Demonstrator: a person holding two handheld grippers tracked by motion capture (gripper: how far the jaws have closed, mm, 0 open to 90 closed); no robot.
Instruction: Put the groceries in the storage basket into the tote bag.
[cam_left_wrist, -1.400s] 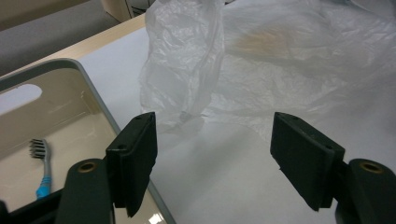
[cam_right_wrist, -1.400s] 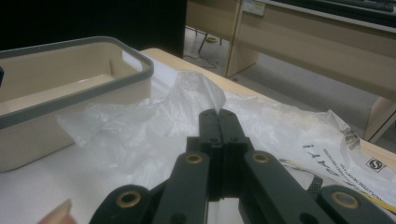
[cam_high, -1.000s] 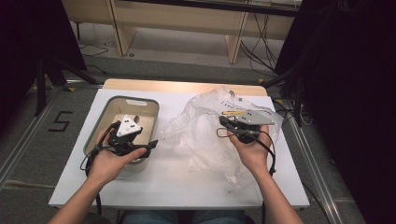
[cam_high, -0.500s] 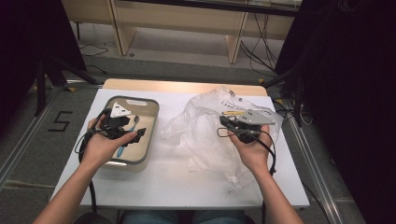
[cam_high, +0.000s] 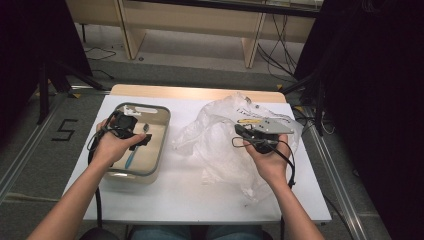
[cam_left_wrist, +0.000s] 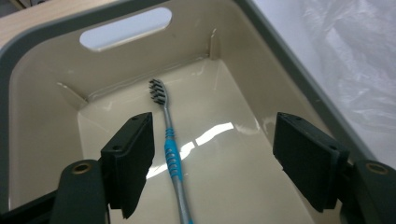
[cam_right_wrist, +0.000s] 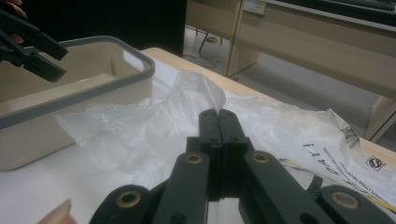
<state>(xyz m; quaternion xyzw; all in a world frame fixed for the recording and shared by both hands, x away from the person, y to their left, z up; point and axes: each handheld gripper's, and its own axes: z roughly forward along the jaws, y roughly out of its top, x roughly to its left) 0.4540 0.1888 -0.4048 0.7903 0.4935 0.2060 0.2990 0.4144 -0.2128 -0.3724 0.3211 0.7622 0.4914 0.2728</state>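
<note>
Light falls evenly from overhead on the white table (cam_high: 200, 200), while the room's left and right sides sink into black. Glare streaks the beige bin (cam_left_wrist: 42, 140) floor beside the toothbrush (cam_left_wrist: 172, 154). The right gripper (cam_right_wrist: 218, 116) jaws nearest the lens are soft

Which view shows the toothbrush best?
Left gripper view: the toothbrush lies on the bin floor between the open jaws, bristles and blue grip clear. The high view shows a small blue sliver beside the left hand. In the right gripper view the bin wall hides it.
</note>
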